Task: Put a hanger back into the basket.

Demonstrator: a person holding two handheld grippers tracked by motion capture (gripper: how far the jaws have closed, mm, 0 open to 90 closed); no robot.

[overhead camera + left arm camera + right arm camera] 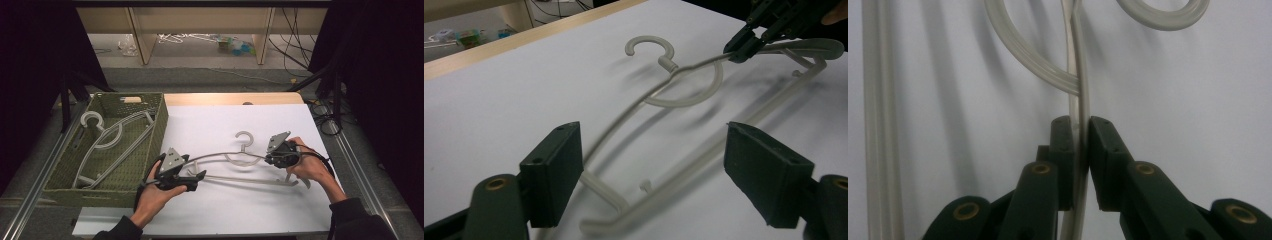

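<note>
Hanger (240, 162): pale plastic, lying on the white table (225, 210) between the two grippers, hook turned toward the far edge, right shoulder apparently lifted a little.
Place: just right of the green woven basket (161, 120), which already holds another hanger (107, 145) of the same kind.
Right gripper (272, 159): pressed together on the thin upper arm of the hanger, right of the hook; pads pinching the flat strip edge-on in the right gripper view (1079, 145).
Left gripper (197, 176): spread wide, nothing between the pads; hovering at the left end of the hanger, the curved shoulder and lower bar lying between and beyond the pads in the left gripper view (651, 165).
Weight: probably light, easy to lift from one end.
Stiffness: thin arms, likely to flex and sag when held at one side only; a second grip at the far shoulder would steady it.
Surface: smooth plastic, likely slippery under flat pads; narrow strip could twist or slide out.
Fragility: judged low, though the slim bar could bend under a hard squeeze.
Best hold: upper arm near each shoulder, away from the hook and the small notches.
</note>
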